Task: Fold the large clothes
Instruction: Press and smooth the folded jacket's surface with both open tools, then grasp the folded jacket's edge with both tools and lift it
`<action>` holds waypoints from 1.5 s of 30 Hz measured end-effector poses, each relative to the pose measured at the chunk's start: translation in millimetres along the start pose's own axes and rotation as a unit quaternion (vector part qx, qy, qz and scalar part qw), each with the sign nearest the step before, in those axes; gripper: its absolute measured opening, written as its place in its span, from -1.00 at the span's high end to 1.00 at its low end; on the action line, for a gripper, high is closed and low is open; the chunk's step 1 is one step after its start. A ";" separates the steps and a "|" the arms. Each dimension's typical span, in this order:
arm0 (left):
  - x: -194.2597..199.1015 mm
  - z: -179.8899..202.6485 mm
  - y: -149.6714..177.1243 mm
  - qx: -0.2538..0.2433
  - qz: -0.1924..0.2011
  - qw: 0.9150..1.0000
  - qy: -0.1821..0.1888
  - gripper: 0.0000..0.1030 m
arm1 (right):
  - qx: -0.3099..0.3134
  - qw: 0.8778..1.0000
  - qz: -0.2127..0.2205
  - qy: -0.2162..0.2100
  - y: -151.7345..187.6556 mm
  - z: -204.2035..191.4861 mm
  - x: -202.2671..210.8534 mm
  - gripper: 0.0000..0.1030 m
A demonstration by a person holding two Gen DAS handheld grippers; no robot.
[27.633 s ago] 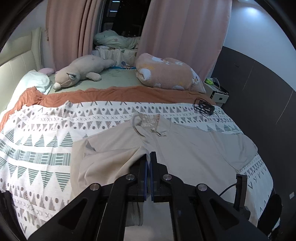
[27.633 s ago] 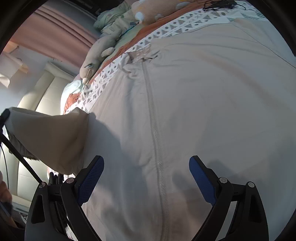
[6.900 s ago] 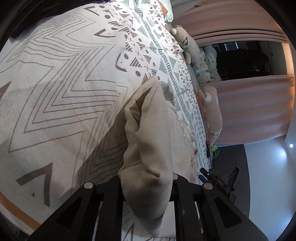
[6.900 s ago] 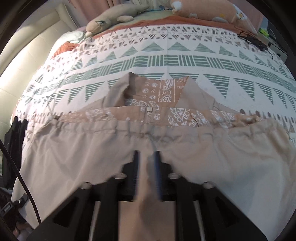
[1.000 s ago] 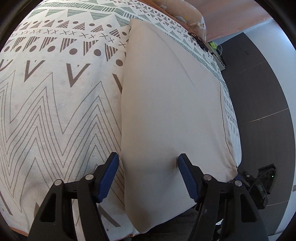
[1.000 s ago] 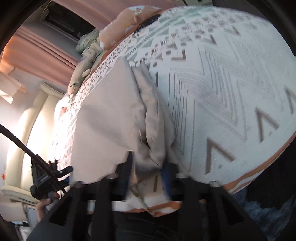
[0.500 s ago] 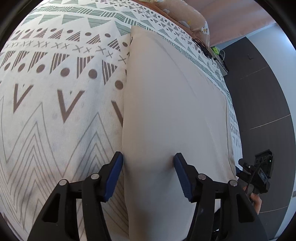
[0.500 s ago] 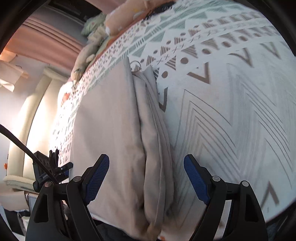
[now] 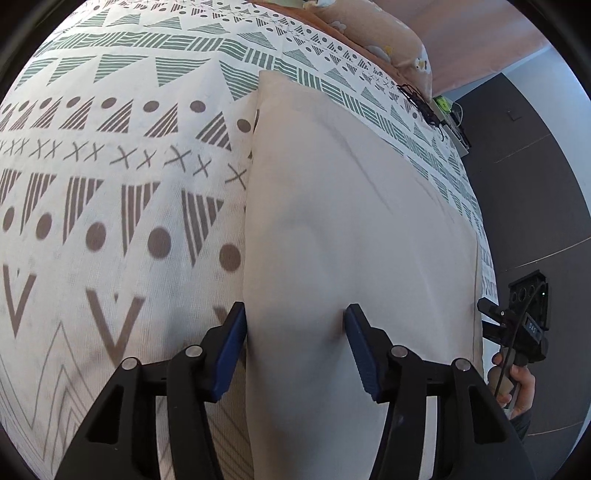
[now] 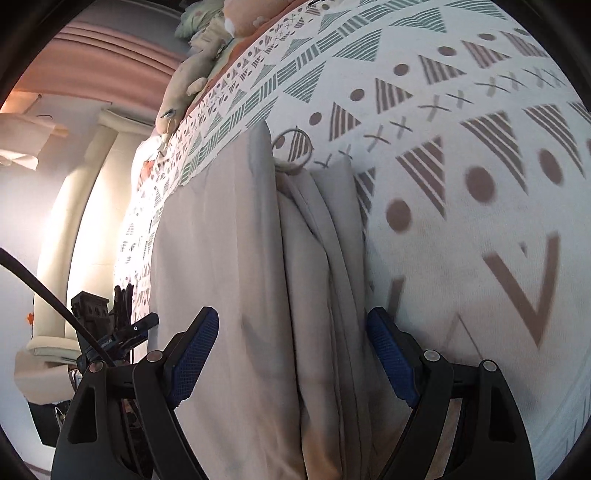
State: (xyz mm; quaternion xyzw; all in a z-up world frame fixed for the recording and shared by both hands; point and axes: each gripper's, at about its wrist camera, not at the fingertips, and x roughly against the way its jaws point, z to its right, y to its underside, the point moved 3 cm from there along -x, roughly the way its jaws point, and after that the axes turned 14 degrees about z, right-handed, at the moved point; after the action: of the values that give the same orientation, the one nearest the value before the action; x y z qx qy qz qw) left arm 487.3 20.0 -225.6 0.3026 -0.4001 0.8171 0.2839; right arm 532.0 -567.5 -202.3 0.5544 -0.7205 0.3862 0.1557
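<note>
— While both cameras look down at the bed, tell me what you have there.

— I see the folded garment (image 9: 354,229) lying flat on the patterned bedspread (image 9: 110,177), a beige rectangle with its long edges running away from me. My left gripper (image 9: 295,332) stands spread apart over the garment's near left edge: one blue finger (image 9: 231,347) sits right at that edge over the bedspread, the other presses on the cloth further in. It holds nothing.

— And your right side?

— My right gripper (image 10: 291,347) is also spread wide, empty, straddling the garment's right edge (image 10: 325,280), where I see the stacked layers of the fold. One blue finger (image 10: 192,358) is over the flat top of the garment, the other at the bedspread (image 10: 461,155) just beside the layers. I cannot tell whether either fingertip touches the cloth.

— Anything else around the garment?

— Beyond its far end, a pink pillow (image 9: 373,33) and a black cable (image 9: 421,103) lie near the head of the bedspread. From the right camera, a plush toy (image 10: 181,96) lies beyond the garment too. Past the garment's right edge, the left camera shows my hand (image 9: 517,384) on the other gripper's handle.
</note>
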 end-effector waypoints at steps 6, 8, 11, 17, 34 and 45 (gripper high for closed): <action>-18.0 3.7 -21.4 -0.011 0.007 1.000 -0.011 -0.07 | 0.006 1.000 -0.010 0.012 -22.0 -9.9 -32.3 -0.59; -22.2 10.5 -25.9 -0.027 0.008 0.999 -0.020 -0.07 | 0.011 0.999 -0.014 0.026 -25.7 -15.2 -41.5 -0.59; -22.4 21.8 -28.4 -0.052 0.008 0.998 -0.024 -0.07 | 0.043 0.997 -0.009 0.062 -27.2 -24.7 -43.2 0.14; -30.0 15.9 -38.0 -0.030 0.003 0.999 -0.020 -0.07 | 0.007 1.000 0.013 0.026 -23.0 -13.6 -33.7 0.70; 5.4 36.8 -47.6 -0.036 0.074 0.997 -0.010 0.68 | 0.025 0.997 0.074 -0.003 -12.1 -44.5 2.8 0.79; 97.2 93.1 -33.3 -0.064 0.155 0.985 0.040 0.71 | 0.071 0.987 0.145 -0.014 20.0 -85.6 108.4 0.80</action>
State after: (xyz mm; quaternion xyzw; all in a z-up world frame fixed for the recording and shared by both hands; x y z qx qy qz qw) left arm 471.9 -18.0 -93.1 0.1855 -0.4818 0.8355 0.1884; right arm 459.6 -576.9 -83.3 0.4586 -0.7665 0.4471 0.0484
